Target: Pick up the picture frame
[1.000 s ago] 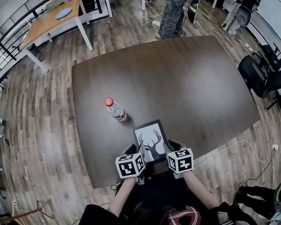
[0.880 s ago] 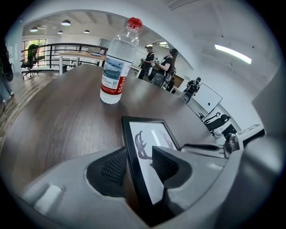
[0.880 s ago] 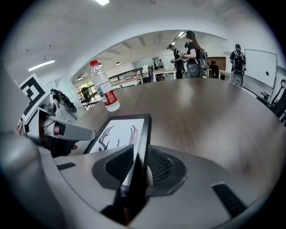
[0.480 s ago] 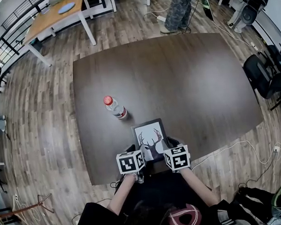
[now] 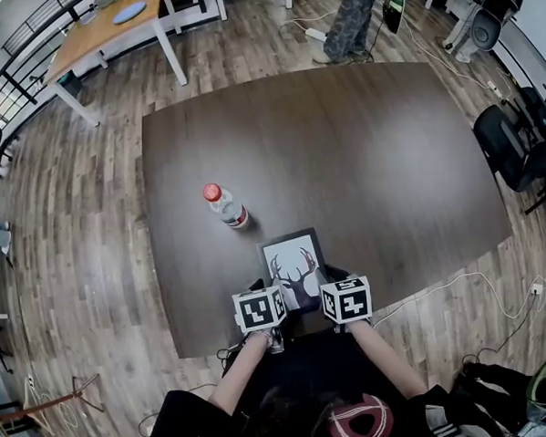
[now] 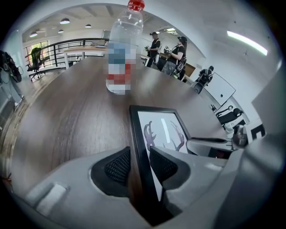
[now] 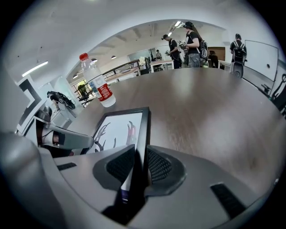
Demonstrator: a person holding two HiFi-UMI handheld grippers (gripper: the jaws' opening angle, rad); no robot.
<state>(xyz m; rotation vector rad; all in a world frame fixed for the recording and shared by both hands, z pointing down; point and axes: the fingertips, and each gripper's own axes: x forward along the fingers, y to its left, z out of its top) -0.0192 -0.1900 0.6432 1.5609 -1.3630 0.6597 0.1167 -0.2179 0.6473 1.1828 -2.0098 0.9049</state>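
- The picture frame (image 5: 292,262) lies low and centre on the table (image 5: 360,144) (bottle (image 5: 225,208) to its upper left).
- The left gripper (image 6: 140,157) jaws, just closing, pinch its left edge.
- The right gripper (image 7: 140,160) jaws, also just closing, pinch its right edge.

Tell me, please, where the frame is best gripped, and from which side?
I would grip the frame by its two long side rails, near the bottom corners, coming from the near edge of the table. It lies flat, its thin raised rails run away from that edge, and its short end sits closest there.

Open office: desks (image 5: 108,34), swivel chairs (image 5: 511,146), wood-plank floor (image 5: 73,233).
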